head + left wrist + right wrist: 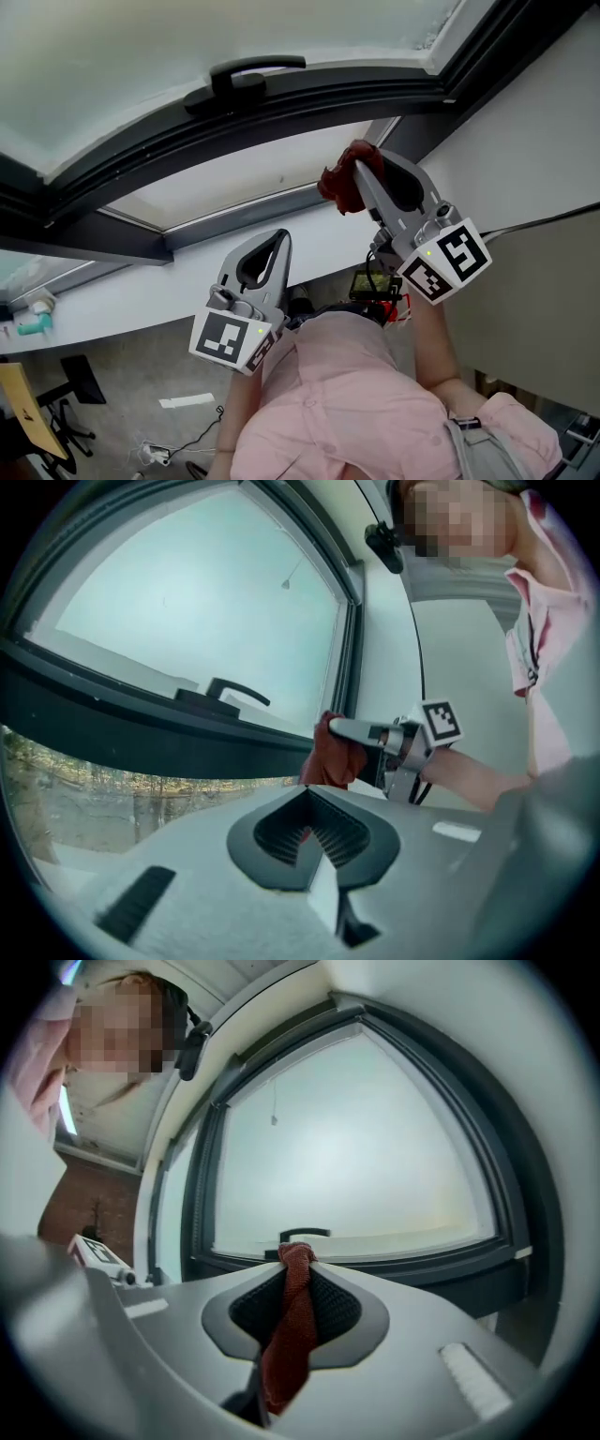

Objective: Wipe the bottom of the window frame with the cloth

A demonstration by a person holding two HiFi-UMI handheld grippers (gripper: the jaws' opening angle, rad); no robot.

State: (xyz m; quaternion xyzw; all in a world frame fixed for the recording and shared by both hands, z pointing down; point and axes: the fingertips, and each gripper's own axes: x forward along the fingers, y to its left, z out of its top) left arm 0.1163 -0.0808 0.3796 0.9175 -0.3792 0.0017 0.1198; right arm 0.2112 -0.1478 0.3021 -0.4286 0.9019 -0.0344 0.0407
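A dark red cloth (339, 184) is bunched at the tip of my right gripper (359, 169), which is shut on it just below the dark bottom rail of the window frame (309, 94). In the right gripper view the cloth (289, 1335) hangs down between the closed jaws (296, 1258), with the window handle (305, 1234) right behind it. My left gripper (279, 240) is lower and to the left, over the white sill (159, 286), shut with nothing held. The left gripper view shows its jaws (309, 797) together, and beyond them the right gripper (339, 727) holding the cloth (330, 758).
The black window handle (246, 75) sits on the sash above the grippers. A grey inner frame strip (246, 214) runs under the glass. A small bottle (36, 321) lies at the sill's far left. Far below are a chair base (80, 380) and floor cables. A white wall (534, 141) is at the right.
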